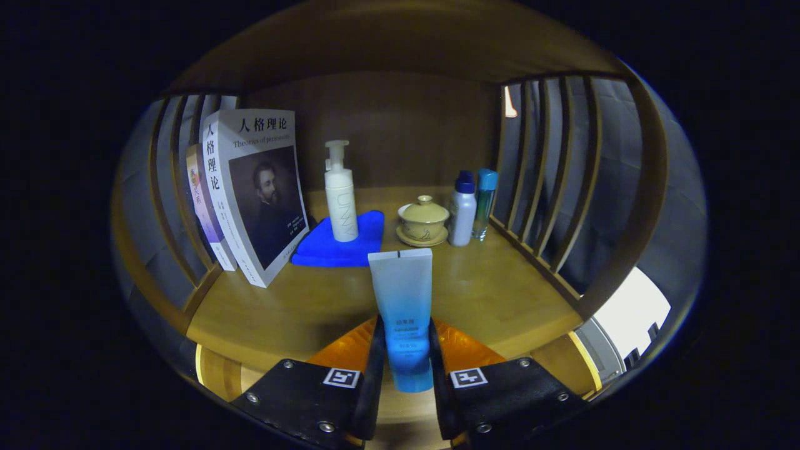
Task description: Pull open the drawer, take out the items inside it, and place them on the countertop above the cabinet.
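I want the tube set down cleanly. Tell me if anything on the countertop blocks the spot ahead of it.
Nothing visible does. The gripper is shut on the tube, and bare countertop lies just ahead. The blue cloth with the pump bottle, the lidded cup and the books stand farther back.

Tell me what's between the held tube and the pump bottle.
In the gripper view, the gripper is shut on the tube. Between it and the pump bottle lie bare countertop and the blue cloth under the bottle.
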`<state>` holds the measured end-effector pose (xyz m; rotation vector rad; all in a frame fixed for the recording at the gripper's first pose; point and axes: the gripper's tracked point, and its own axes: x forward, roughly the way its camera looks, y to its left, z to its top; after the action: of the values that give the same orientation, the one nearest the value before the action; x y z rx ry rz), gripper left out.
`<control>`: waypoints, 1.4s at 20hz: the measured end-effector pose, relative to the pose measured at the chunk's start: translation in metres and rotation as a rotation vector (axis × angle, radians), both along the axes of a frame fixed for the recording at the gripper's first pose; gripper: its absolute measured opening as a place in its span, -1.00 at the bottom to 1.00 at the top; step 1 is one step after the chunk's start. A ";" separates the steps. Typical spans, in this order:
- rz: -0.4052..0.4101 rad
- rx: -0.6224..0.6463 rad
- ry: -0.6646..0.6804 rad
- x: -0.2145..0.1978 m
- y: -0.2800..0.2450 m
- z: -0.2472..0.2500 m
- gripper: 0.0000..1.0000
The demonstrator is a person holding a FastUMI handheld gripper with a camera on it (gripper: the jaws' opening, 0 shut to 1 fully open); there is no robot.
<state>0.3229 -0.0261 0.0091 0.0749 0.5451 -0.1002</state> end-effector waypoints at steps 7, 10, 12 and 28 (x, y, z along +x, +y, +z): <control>0.034 0.024 0.041 0.020 0.004 -0.023 -0.11; 0.036 0.035 0.045 0.019 0.003 -0.030 -0.01; 0.045 0.033 0.026 0.017 0.000 -0.029 0.13; -0.106 0.051 -0.450 -0.096 -0.030 0.080 0.85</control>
<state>0.2271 -0.0564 0.0893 0.1715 0.0940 -0.1679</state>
